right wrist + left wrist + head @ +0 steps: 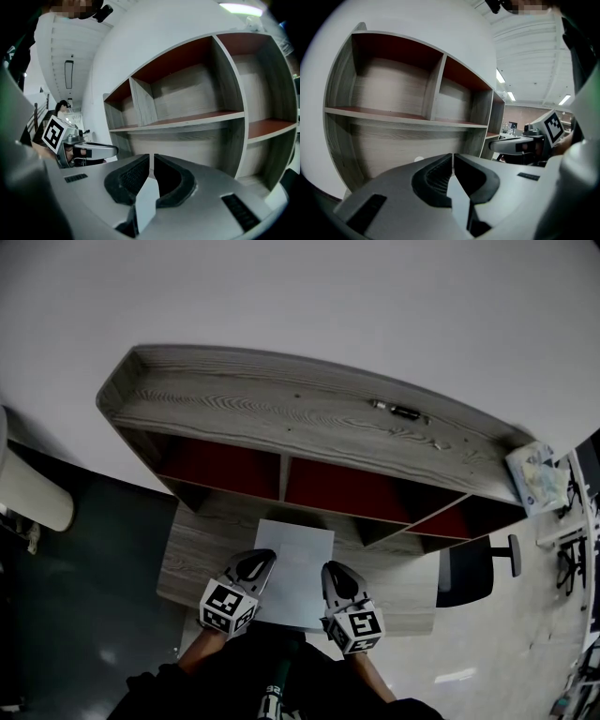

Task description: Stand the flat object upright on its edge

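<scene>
A flat white board (295, 568) shows its broad face in the head view, over the wooden desk (202, 545) in front of the shelf unit. My left gripper (266, 561) is shut on its left edge and my right gripper (330, 572) is shut on its right edge. In the left gripper view the closed jaws (453, 155) pinch a thin white strip of the board (459, 204). The right gripper view shows the same: its jaws (151, 155) closed on the board's edge (145, 204). Whether the board touches the desk is hidden.
A grey wooden shelf unit (281, 418) with red-lined compartments stands right behind the desk. A small dark object (398, 411) and a packet (536, 476) lie on its top. A black office chair (469, 570) stands to the right.
</scene>
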`<state>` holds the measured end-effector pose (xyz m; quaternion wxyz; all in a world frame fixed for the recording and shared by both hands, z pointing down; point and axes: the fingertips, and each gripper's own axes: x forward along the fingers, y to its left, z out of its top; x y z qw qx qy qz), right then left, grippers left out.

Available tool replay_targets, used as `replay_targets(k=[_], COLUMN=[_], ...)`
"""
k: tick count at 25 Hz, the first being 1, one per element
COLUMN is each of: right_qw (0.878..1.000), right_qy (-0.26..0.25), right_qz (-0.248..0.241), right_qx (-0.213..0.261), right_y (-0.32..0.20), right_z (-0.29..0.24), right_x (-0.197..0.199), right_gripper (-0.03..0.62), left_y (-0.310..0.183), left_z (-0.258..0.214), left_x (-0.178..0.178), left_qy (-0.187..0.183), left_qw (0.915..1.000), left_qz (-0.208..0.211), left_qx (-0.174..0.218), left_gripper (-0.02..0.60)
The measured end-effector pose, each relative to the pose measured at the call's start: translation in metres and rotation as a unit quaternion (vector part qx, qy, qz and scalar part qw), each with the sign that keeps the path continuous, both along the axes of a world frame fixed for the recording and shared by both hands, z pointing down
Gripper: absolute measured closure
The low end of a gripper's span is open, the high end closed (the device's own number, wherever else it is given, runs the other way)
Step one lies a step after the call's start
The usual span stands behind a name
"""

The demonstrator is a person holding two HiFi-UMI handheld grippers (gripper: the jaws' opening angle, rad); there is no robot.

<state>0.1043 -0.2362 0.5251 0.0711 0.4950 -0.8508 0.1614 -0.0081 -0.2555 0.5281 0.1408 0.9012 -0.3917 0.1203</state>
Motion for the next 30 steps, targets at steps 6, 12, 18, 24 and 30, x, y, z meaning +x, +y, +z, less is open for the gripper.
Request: replay_targets(k=[6, 12, 18, 24, 30], right_qw=[1.0, 1.0, 0.998, 0.996, 0.993], right_qy=[-0.005, -0.018, -0.027, -0.029, -0.027], right_qz=[-0.01, -0.022, -0.04, -0.049, -0.055], right_qx=[-0.004, -0.013, -0.045, -0.075, -0.097], right_y=[0.002, 0.005, 0.005, 0.008, 0.009], right_z=[0.001, 0.006, 0.021, 0.038, 0.053], right_x=[-0.003, -0.006, -0.007, -0.006, -0.004], right_gripper=[0.554, 0.456, 0.381, 0.368, 0.364], left_y=[0.0, 0.001, 0.0, 0.003, 0.006], left_z=[0.002, 0.004, 0.021, 0.044, 0.066], left_x=[-0.005, -0.006, -0.012, -0.019, -0.023], left_qy=[0.007, 0.055, 0.064, 0.05, 0.024], left_qw=[1.0, 0.9978, 0.9947, 0.9914, 0.9892], left_qz=[-0.005, 0.008, 0.014, 0.021, 0.027], left_qx=[-0.001, -0.036, -0.079, -0.119, -0.142], left_gripper=[0.46, 0.332, 0.267, 0.265, 0.251])
